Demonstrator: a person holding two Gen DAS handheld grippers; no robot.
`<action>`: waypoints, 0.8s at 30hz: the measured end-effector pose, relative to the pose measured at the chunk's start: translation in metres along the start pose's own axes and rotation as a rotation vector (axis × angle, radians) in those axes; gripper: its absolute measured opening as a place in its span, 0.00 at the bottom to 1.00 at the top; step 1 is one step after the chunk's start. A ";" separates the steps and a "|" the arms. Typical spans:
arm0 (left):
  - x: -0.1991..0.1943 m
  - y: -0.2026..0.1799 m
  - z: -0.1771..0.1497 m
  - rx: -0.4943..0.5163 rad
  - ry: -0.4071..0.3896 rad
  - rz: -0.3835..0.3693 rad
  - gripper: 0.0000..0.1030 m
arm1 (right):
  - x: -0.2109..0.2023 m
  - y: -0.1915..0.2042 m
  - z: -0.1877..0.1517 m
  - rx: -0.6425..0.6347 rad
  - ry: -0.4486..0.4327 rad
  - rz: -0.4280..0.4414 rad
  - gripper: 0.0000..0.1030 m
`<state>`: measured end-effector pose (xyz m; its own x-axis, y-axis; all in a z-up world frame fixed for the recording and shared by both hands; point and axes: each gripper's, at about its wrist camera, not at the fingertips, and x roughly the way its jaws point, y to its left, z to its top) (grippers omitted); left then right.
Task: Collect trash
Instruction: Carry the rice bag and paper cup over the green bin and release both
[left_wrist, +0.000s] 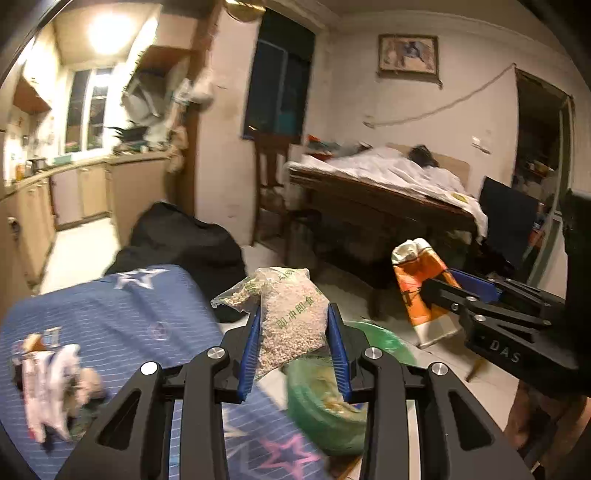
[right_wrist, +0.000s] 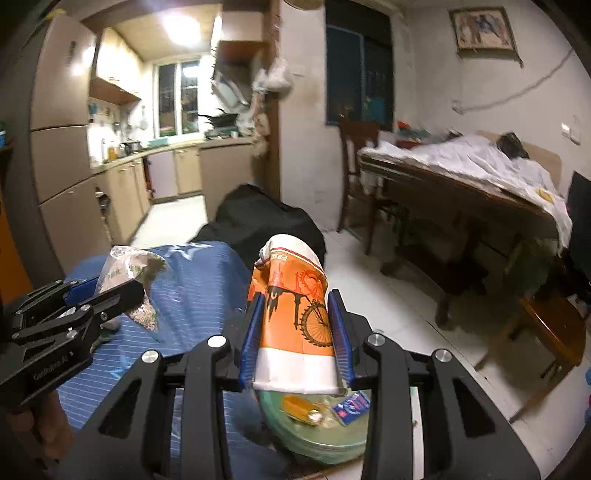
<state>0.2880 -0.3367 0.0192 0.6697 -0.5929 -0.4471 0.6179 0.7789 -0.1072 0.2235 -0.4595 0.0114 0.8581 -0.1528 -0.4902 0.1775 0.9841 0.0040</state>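
Two claws loaded: each claw carries one piece of trash above the green-lined bin.
Left claw (left_wrist: 293, 345): its blue pads pinch a clear bag of pale grains (left_wrist: 291, 317) with green print, held upright; the bag's top corner flops to the left.
Right claw (right_wrist: 295, 339): its pads are pressed onto a crumpled orange paper cup (right_wrist: 295, 314) with a bicycle print, white base toward the camera, squashed rim away from it.
Bin (right_wrist: 314, 439): a round bin with a green liner sits on the floor just beside the blue star-patterned surface (left_wrist: 122, 314); wrappers and scraps already lie inside. In both wrist views it shows directly under the held items.
Left on the surface: a small heap of crumpled wrappers (left_wrist: 48, 384) lies near the left edge, well apart from both claws.
Step in hand: carrying and positioning for the drop, judged from both loads hanging over the bin mouth.
Next move calls for: spreading each claw while its item is centred over the opening; the cup looks likely to fall cleanly, while the limp bag may cling to a pad or catch the rim.
After that: probably a return for the wrapper heap.
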 end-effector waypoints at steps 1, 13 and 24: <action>0.010 -0.005 0.003 0.002 0.014 -0.015 0.34 | 0.006 -0.007 0.000 0.008 0.017 -0.002 0.32; 0.164 -0.025 -0.010 -0.040 0.288 -0.131 0.34 | 0.098 -0.083 -0.039 0.097 0.337 -0.027 0.32; 0.259 -0.016 -0.051 -0.062 0.428 -0.119 0.34 | 0.147 -0.102 -0.066 0.110 0.474 -0.001 0.32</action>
<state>0.4306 -0.4919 -0.1404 0.3563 -0.5516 -0.7542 0.6457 0.7288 -0.2279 0.2997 -0.5762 -0.1186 0.5482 -0.0704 -0.8334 0.2499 0.9647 0.0829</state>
